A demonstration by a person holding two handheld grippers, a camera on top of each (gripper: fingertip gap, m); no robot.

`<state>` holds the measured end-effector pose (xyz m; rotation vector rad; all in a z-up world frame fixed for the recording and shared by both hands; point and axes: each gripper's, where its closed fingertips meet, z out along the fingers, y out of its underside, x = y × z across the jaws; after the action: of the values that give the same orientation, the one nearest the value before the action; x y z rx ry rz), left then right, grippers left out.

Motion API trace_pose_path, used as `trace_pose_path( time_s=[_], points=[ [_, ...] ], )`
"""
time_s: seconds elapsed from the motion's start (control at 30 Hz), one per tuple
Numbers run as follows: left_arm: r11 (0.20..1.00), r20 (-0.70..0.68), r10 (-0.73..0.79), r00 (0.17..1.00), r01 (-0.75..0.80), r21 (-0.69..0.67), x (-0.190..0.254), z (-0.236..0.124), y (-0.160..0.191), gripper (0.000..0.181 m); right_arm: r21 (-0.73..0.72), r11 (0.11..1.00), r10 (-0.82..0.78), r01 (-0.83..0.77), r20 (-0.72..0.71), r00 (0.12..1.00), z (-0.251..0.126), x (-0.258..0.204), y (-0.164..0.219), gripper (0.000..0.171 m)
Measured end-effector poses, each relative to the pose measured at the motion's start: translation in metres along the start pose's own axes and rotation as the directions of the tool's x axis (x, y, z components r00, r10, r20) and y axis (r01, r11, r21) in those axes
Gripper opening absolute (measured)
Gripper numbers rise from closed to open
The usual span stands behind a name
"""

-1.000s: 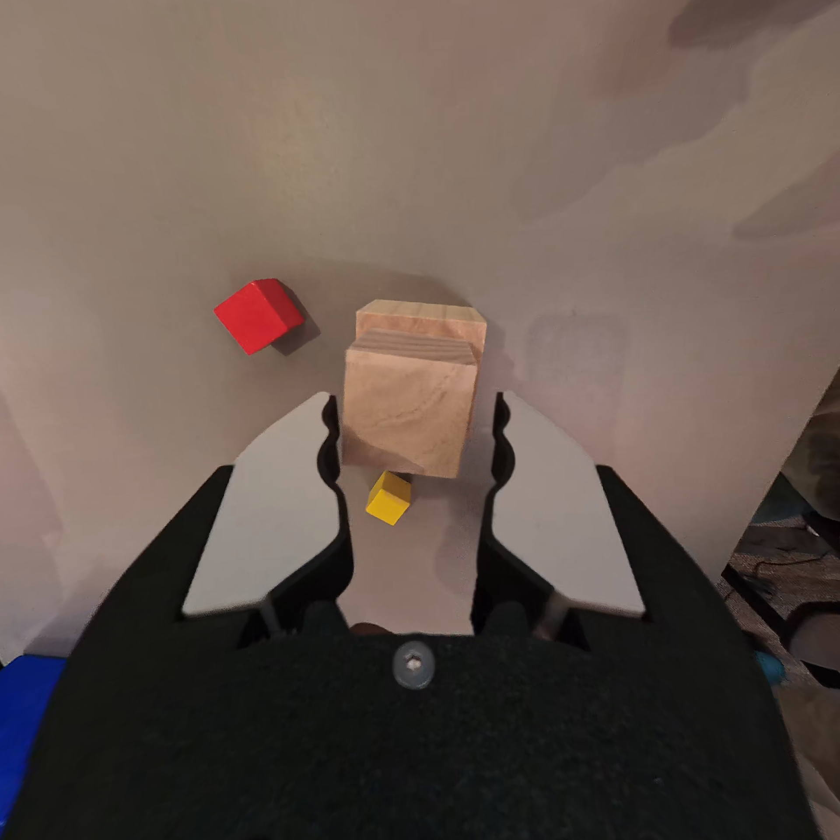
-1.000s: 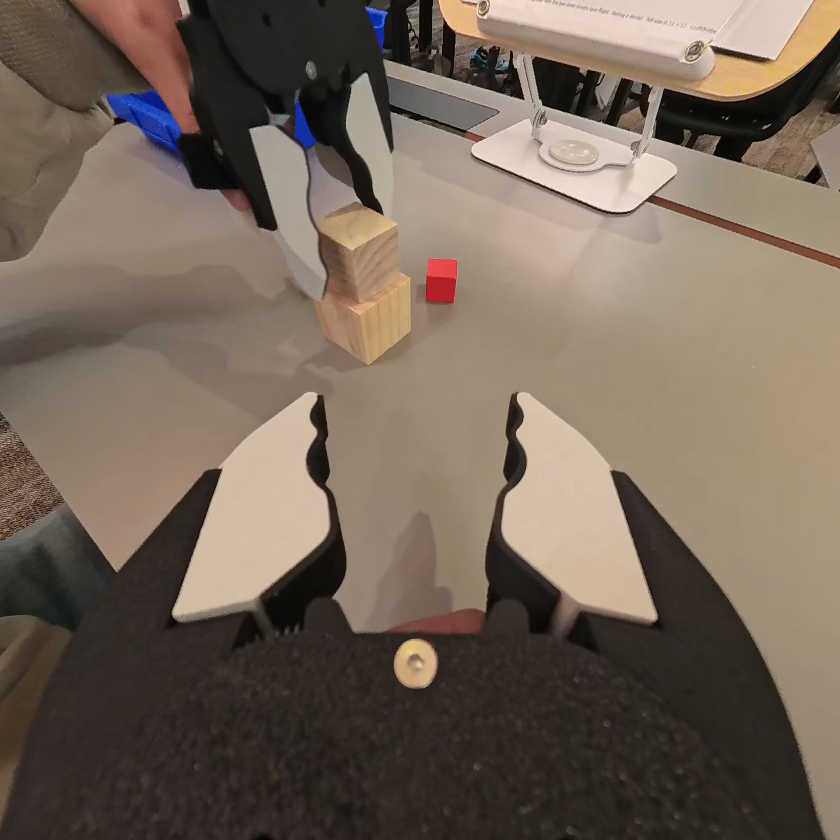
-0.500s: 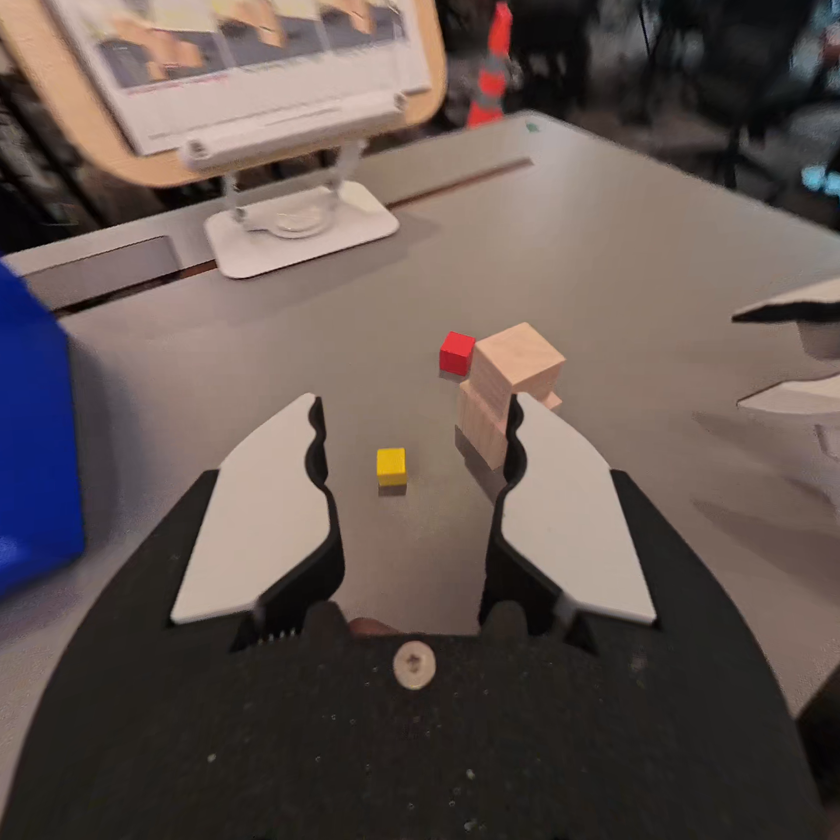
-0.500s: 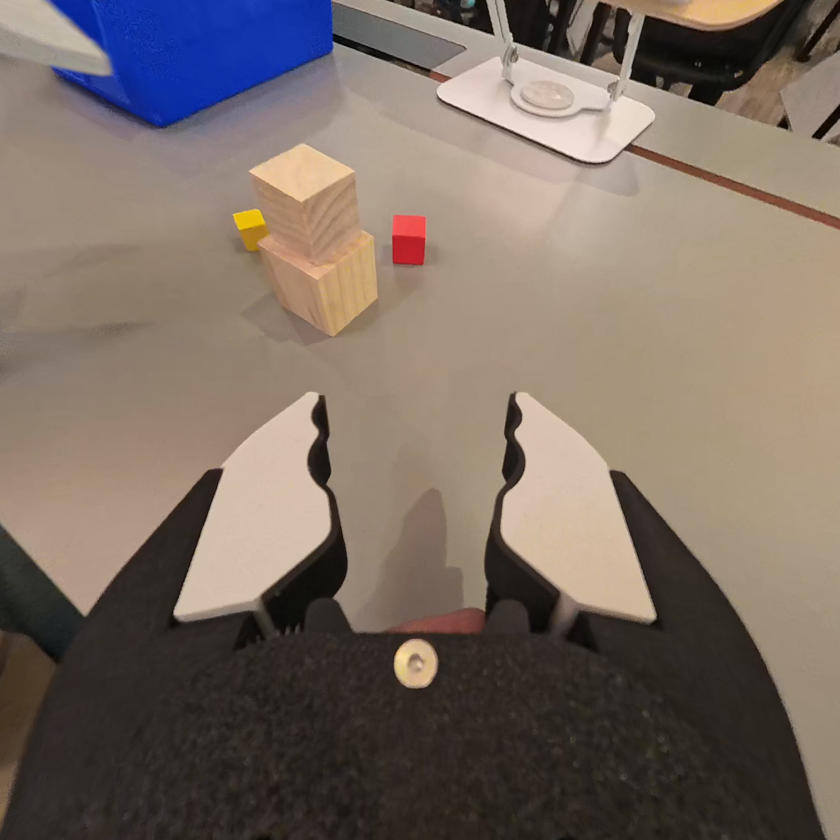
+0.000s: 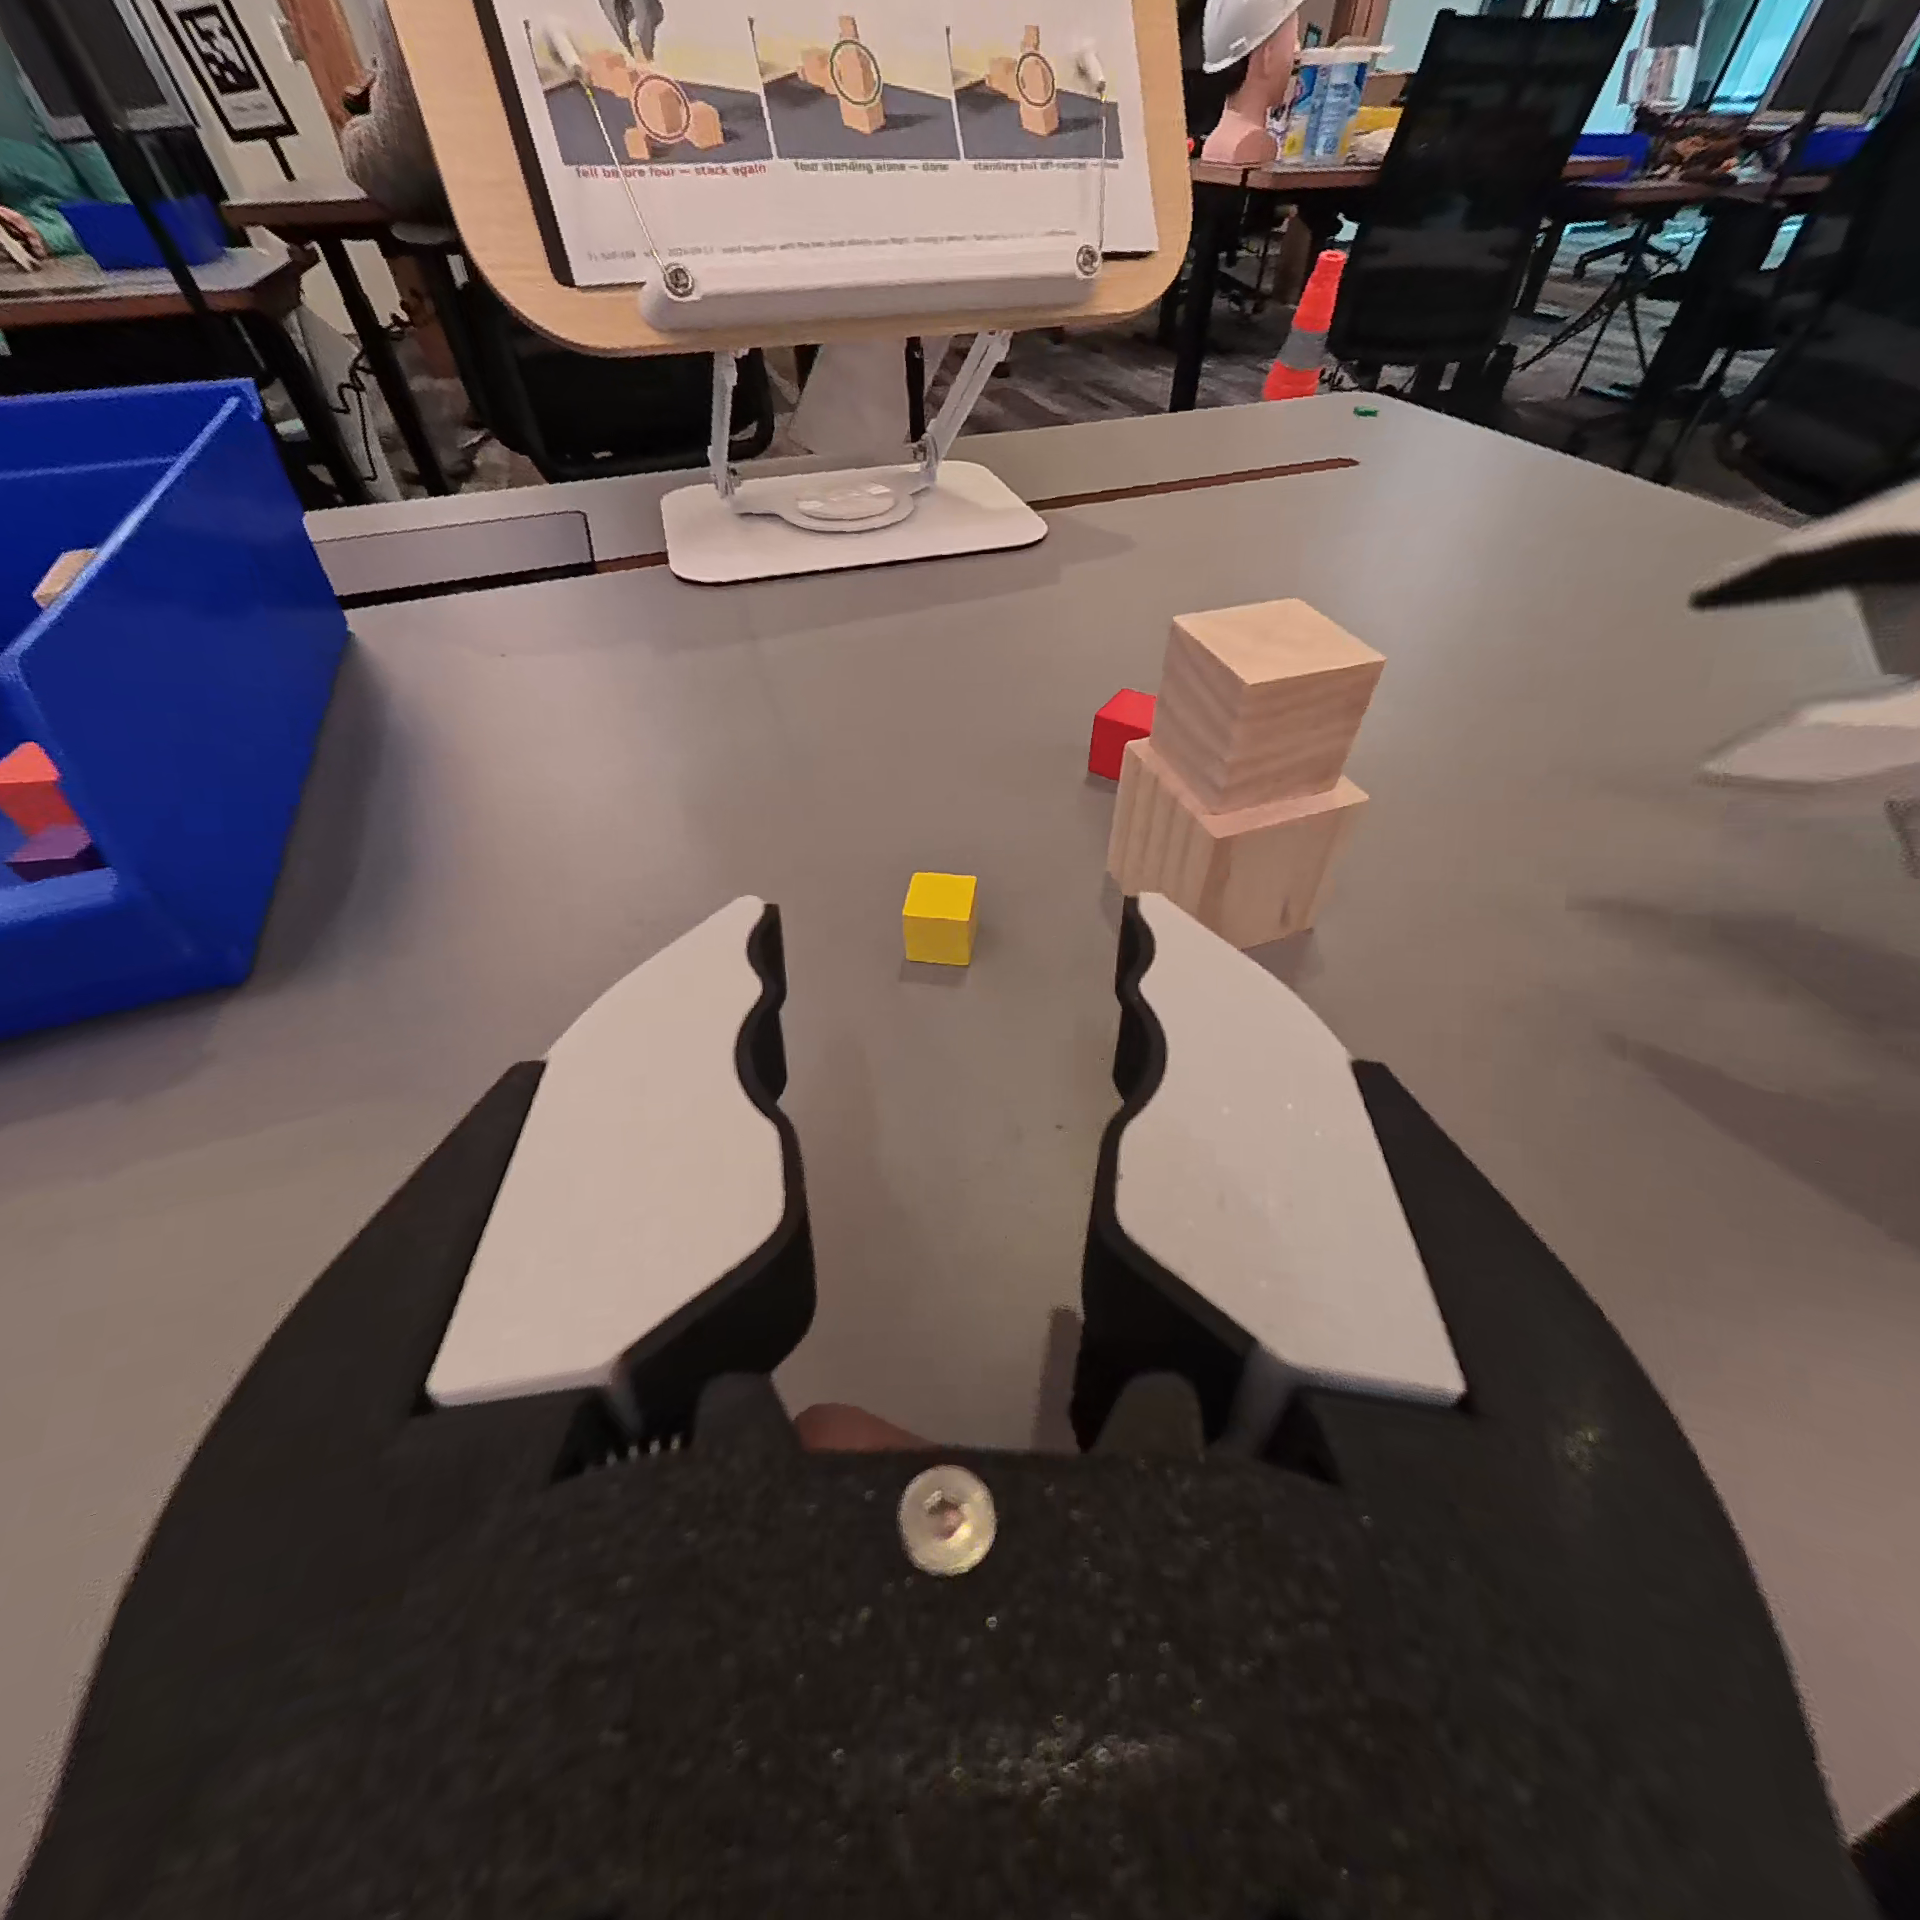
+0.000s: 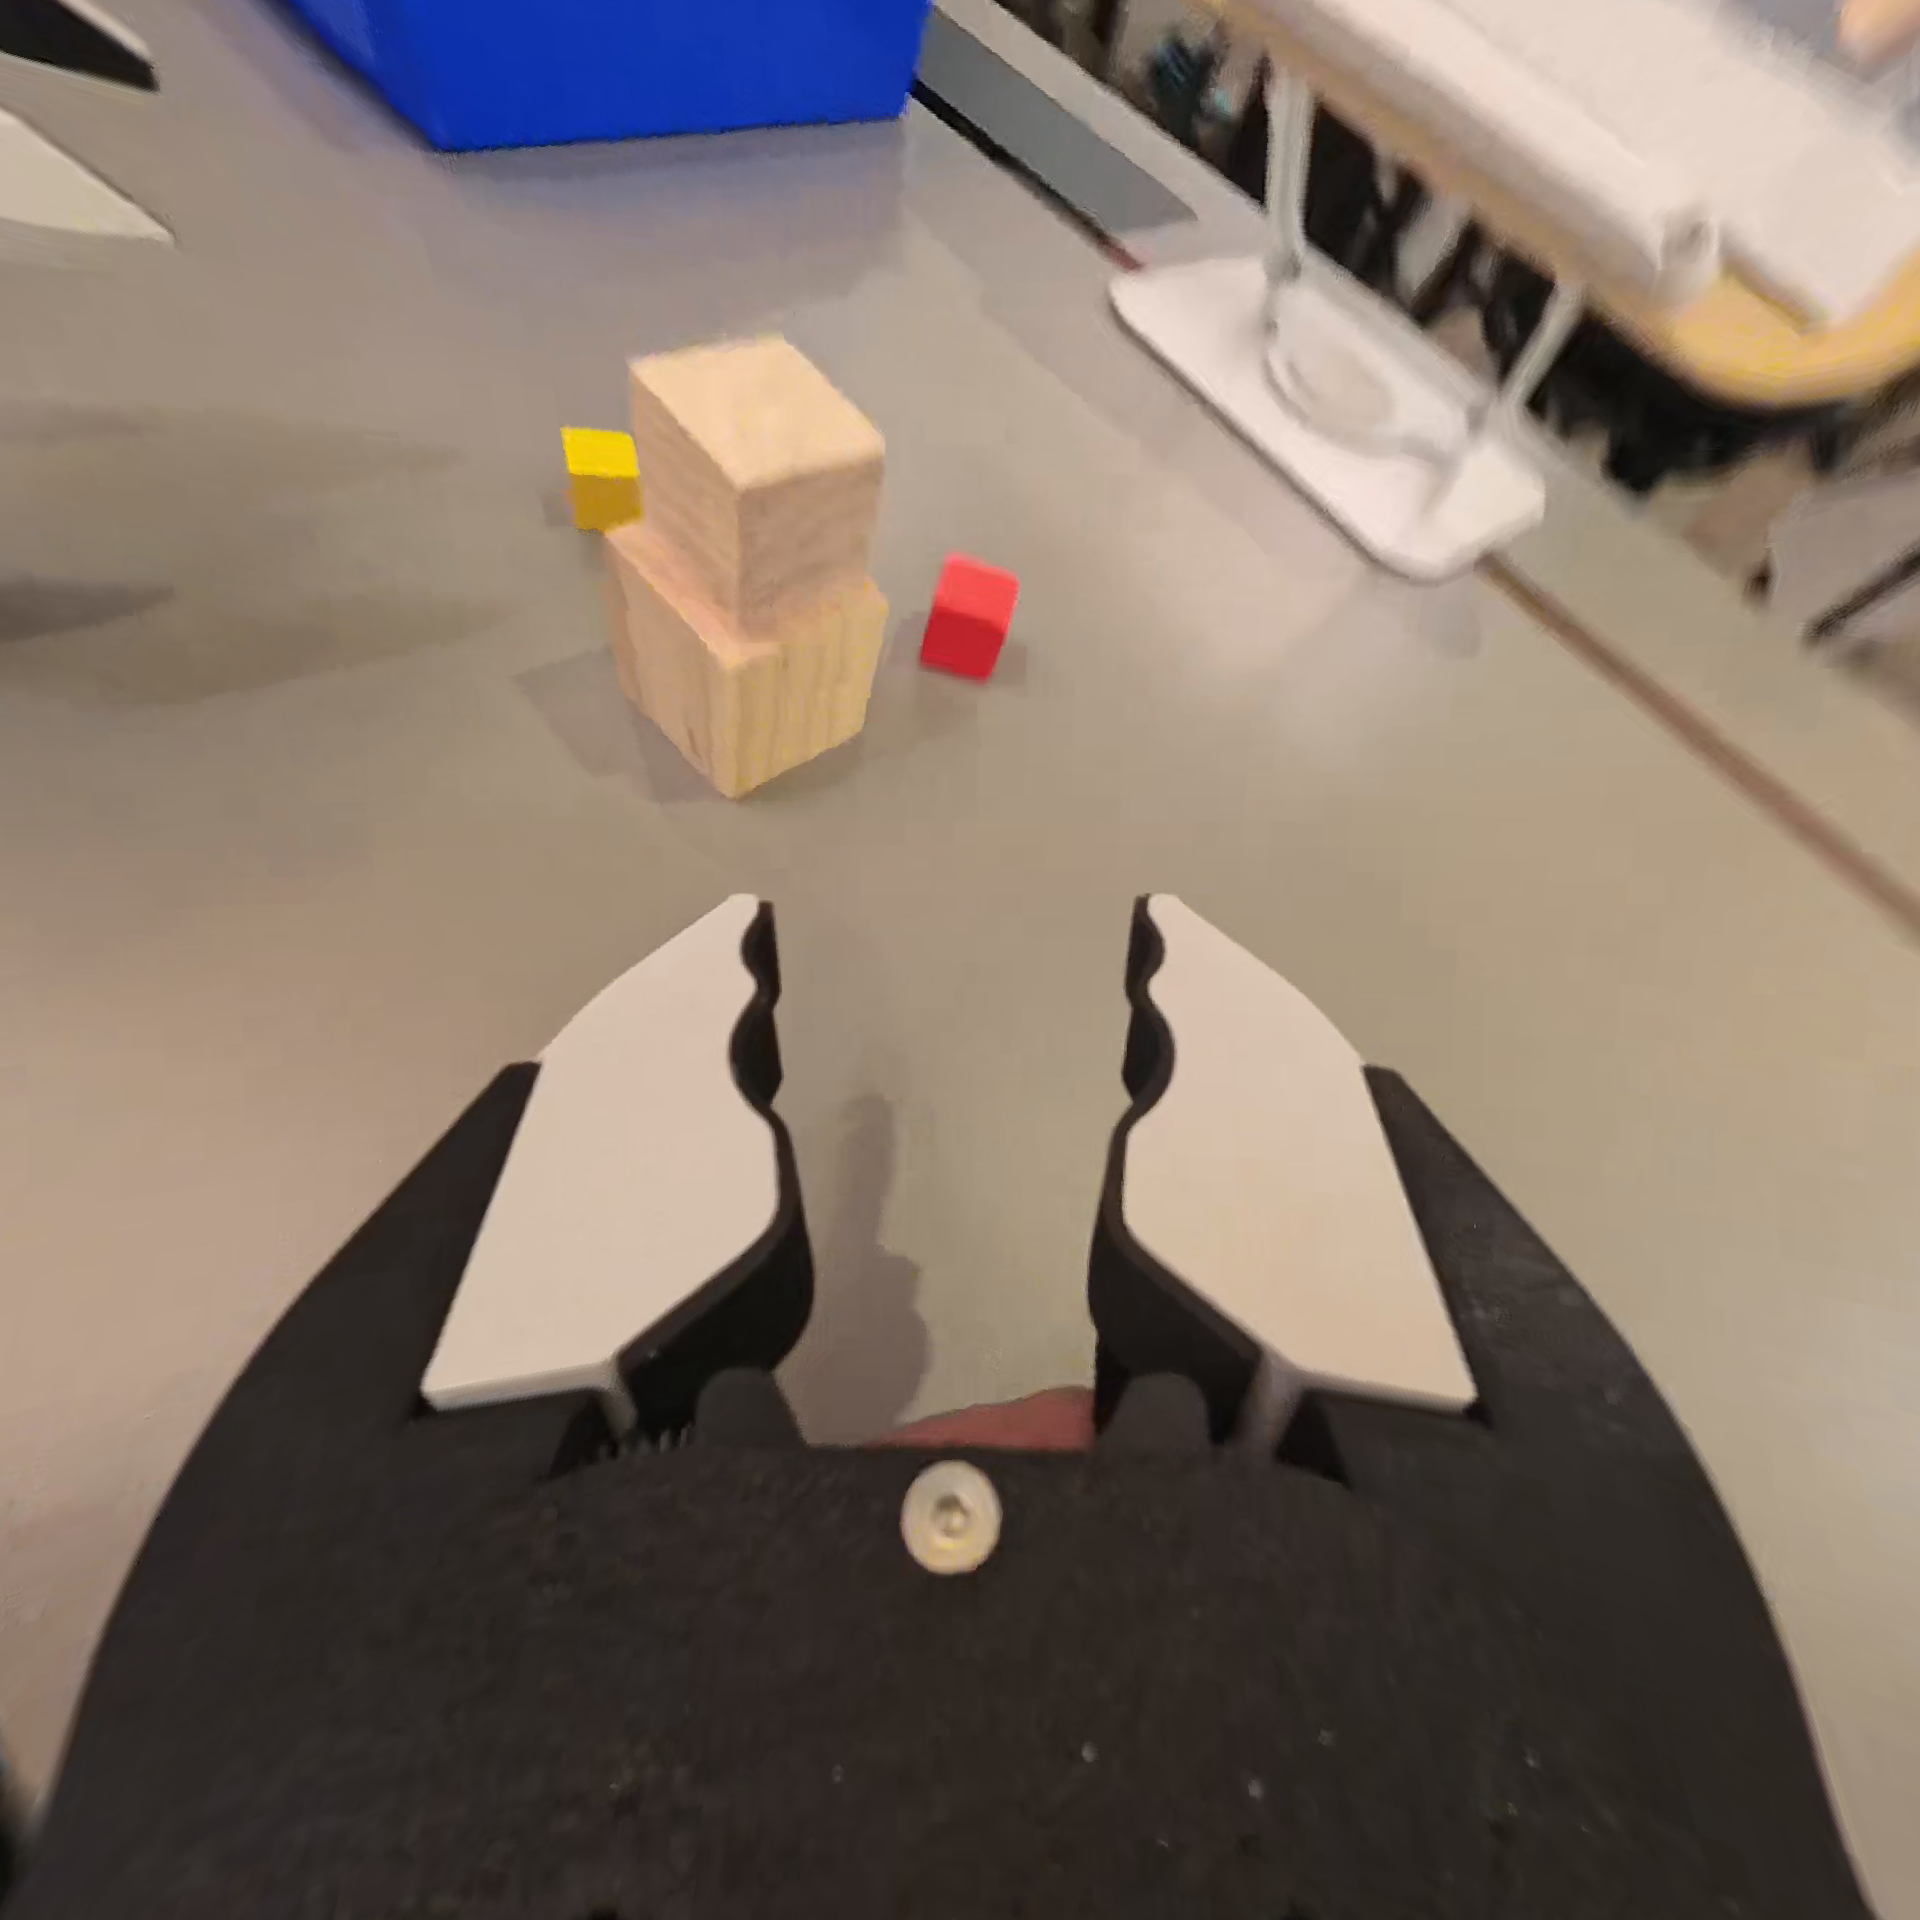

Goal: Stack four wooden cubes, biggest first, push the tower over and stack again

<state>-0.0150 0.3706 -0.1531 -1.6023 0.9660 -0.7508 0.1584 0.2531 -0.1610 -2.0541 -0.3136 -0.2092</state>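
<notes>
Left wrist view shows the left gripper with its two pale grey, scallop-edged fingers spread wide and nothing between them, set in a black, felt-textured body. Just ahead of the gap sits the small yellow cube, smooth and painted, resting flat on the matte grey table. Ahead and to the right of the right finger stands a two-block stack: the largest bare-wood cube, its end grain showing as fine vertical lines, carries the second bare-wood cube, which sits twisted a little off square and whose side grain runs in horizontal bands. The red cube lies on the table just beyond the stack, partly hidden by it. Far to the left is a glossy blue plastic bin holding more coloured blocks. Straight ahead, well beyond the cubes, a white flat-based stand holds a rounded wooden board with a printed sheet.

Right wrist view, somewhat blurred, shows the right gripper likewise spread and empty above bare table. The stack stands ahead and slightly left of it, the lower cube under the upper one. The yellow cube peeks out just behind the stack's left side, and the red cube lies just right of it, apart from the wood.
</notes>
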Motion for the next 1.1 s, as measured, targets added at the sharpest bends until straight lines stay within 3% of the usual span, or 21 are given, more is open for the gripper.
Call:
trace_pose_path(
  time_s=[0.1,0.23,0.4,0.6,0.73,0.87,0.97,1.1],
  points=[
    [1.000,-0.014,-0.003,1.000,0.003,-0.003,0.001,0.000,0.001,0.059,0.018,0.952,-0.299,0.304,0.240,0.923,0.032,0.003,-0.027,0.067],
    [1.000,-0.023,0.002,1.000,-0.002,-0.010,0.003,0.000,0.001,0.058,-0.045,0.821,-0.471,0.569,0.509,0.721,0.082,0.020,-0.031,0.059],
    [0.999,-0.047,0.031,0.998,-0.032,-0.031,0.009,0.003,0.005,0.057,-0.109,0.609,-0.527,0.786,0.685,0.503,0.128,0.032,-0.012,0.057],
    [0.998,-0.057,0.048,0.997,-0.050,-0.042,0.012,0.004,0.006,0.055,-0.034,0.524,-0.541,0.851,0.759,0.363,0.151,0.012,-0.008,0.055],
    [0.999,-0.082,0.018,0.997,-0.022,-0.046,0.012,0.005,0.006,0.055,-0.029,0.508,-0.523,0.861,0.783,0.335,0.160,0.007,-0.002,0.052],
    [0.999,-0.097,-0.014,0.995,0.009,-0.050,0.010,0.005,0.006,0.053,-0.036,0.528,-0.493,0.848,0.801,0.341,0.162,0.002,0.001,0.029],
    [0.999,-0.104,-0.025,0.994,0.020,-0.050,0.010,0.005,0.006,0.052,-0.067,0.553,-0.506,0.830,0.765,0.399,0.161,0.012,-0.007,0.029],
    [0.999,-0.094,-0.016,0.995,0.012,-0.039,0.009,0.004,0.005,0.052,-0.124,0.682,-0.482,0.721,0.666,0.570,0.135,0.035,-0.046,0.029]
  ],
)
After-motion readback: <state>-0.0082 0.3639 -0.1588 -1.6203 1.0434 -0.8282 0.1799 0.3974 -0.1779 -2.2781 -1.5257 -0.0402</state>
